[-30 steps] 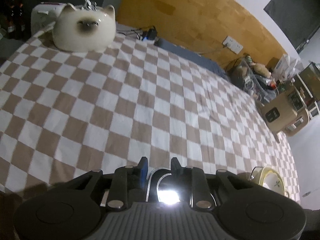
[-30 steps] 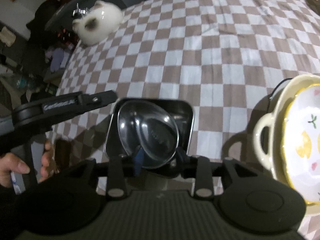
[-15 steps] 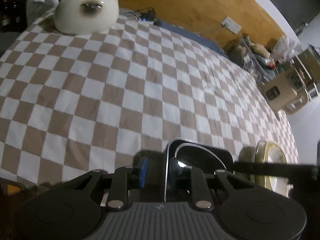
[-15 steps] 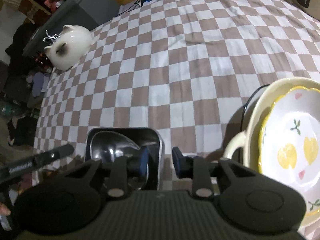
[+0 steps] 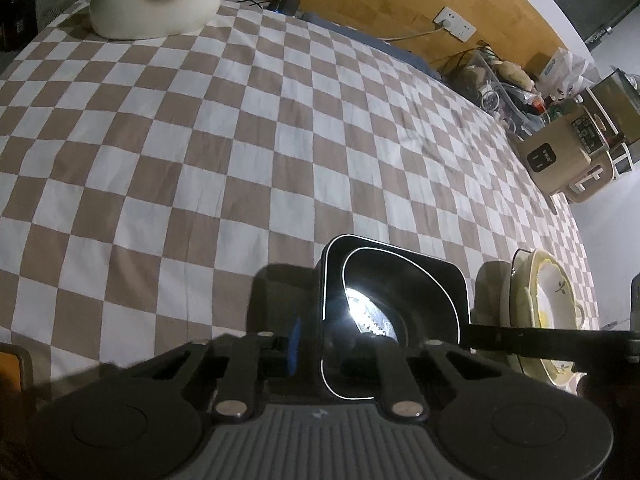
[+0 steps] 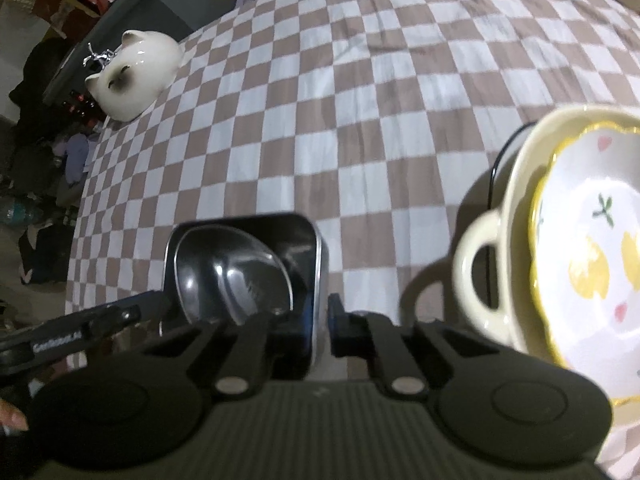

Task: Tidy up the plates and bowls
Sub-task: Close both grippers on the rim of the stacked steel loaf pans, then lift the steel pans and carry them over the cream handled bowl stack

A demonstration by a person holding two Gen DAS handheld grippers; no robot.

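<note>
Gripping from both sides now: the left gripper point(image 5: 316, 344) has its fingers astride the left wall of the black square tray point(image 5: 456, 280), jaws closing with that rim between them, blue pad outside, the other finger inside. Over on the opposite side, the right gripper point(image 6: 316, 326) is clamped onto the tray's right wall point(image 6: 318, 280), fingers nearly together with only the thin rim pinched between them. Sitting inside the tray is a steel bowl point(image 6: 236, 276), tilted against the walls and catching a bright glare in the left wrist view point(image 5: 360, 308). The tray rests on the checkered tablecloth point(image 5: 240, 140) at the near edge of the table. Just beside it on the right stands a cream handled dish point(image 6: 480, 280) with a lemon-patterned plate point(image 6: 592, 248) nested in it. Far across the cloth sits a white cat-shaped ceramic point(image 6: 132, 72). A thumb tip point(image 6: 12, 416) peeks in at the lower left.
</note>
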